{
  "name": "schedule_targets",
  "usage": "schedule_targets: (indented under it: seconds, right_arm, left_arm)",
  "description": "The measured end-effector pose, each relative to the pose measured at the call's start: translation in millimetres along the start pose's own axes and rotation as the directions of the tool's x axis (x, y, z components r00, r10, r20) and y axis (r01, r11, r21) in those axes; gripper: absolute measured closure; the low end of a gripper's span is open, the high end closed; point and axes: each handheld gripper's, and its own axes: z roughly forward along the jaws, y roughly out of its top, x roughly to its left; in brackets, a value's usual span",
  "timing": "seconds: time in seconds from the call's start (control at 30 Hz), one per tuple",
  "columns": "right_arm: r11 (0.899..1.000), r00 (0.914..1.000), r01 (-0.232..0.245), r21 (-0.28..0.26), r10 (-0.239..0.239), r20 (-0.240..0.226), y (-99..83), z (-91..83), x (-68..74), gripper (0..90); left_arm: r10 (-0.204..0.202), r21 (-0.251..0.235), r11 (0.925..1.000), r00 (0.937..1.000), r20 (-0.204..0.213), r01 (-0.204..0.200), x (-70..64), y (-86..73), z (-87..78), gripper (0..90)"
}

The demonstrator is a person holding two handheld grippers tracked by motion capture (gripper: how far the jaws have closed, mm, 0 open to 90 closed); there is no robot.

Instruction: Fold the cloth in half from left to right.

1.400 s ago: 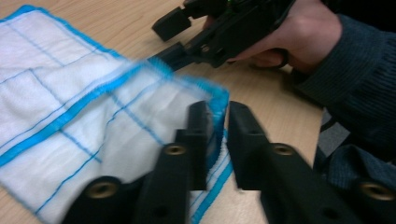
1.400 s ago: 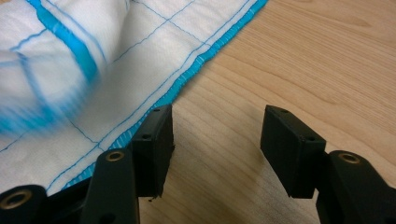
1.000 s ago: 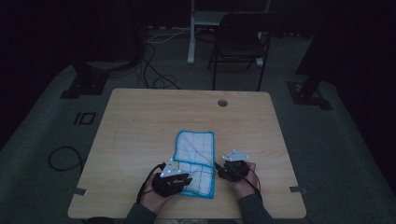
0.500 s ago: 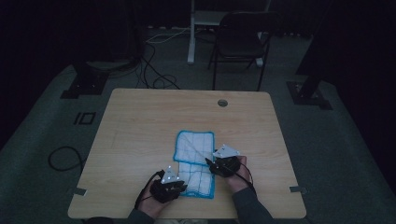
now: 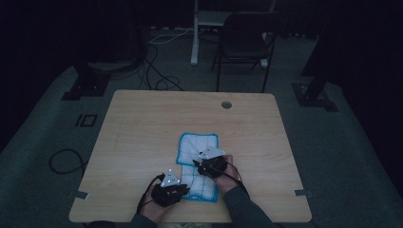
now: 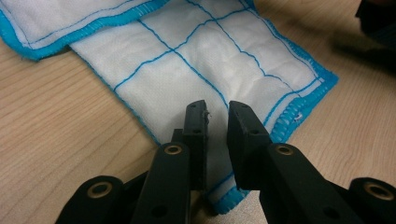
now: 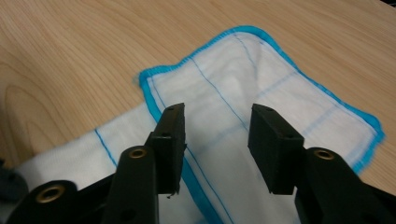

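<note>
L gripper [image 5: 183, 189], black two-jaw tool w/ grey plate on top, sits near the front edge of the light wooden table [image 5: 142, 123], just left of centre, at the near-left corner of the cloth. In the left gripper view its jaws stand narrow, a thin gap only, w/ the cloth's edge running between them; can't tell if they actually pinch it.

White woven cloth w/ bright blue hem & thin blue grid lines [image 5: 198, 152] lies flat on the table's front half, about mid-width, long side running front to back; its far part is folded over, double layer.

R gripper [image 5: 196, 164], same build, is over the cloth's middle, right of the L one & further from the front edge. Its jaws are wide apart, holding nothing, w/ the folded layer's blue hem [image 7: 187, 172] below them.
</note>
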Motion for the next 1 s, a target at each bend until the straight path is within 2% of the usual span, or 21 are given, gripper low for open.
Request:
schedule_targets:
  seconds: [0.13, 0.37, 0.5, 0.7, 0.93, 1.0]
  right_arm:
    - [1.000, 0.9994, 0.022, 0.014, -0.022, -0.028, 7.7, 12.0, 8.8, 60.4]
    - [0.997, 0.9950, 0.060, 0.056, -0.055, -0.084, 14.7, 34.5, 20.1, 53.3]
    - [0.994, 0.9943, 0.066, 0.093, -0.058, -0.089, 15.1, 44.5, 20.7, 56.9]
    - [0.996, 0.9950, 0.020, 0.087, -0.011, -0.099, 17.7, 41.9, 7.0, 80.6]
    - [0.997, 0.9980, -0.002, 0.074, 0.006, -0.062, 18.3, 35.0, -11.2, 84.1]
    - [0.998, 0.9983, -0.022, 0.066, 0.025, -0.053, 18.4, 32.6, -18.7, 84.1]
  left_arm:
    - [-0.002, -0.004, 1.0000, 1.0000, -0.001, 0.002, -0.1, -0.3, 0.2, 78.4]
    - [-0.010, -0.005, 0.9999, 0.9999, 0.004, 0.010, 0.6, -0.7, 0.0, 78.4]
    - [-0.012, -0.009, 0.9999, 0.9999, 0.005, 0.012, 0.7, -1.1, 0.1, 78.4]
    - [-0.017, -0.012, 0.9998, 0.9998, 0.008, 0.017, 0.9, -1.5, 0.1, 78.4]
    - [-0.018, -0.012, 0.9998, 0.9998, 0.010, 0.018, 1.2, -1.2, 0.2, 78.4]
    - [-0.020, -0.012, 0.9997, 0.9997, 0.010, 0.020, 1.1, -1.4, 0.1, 78.4]
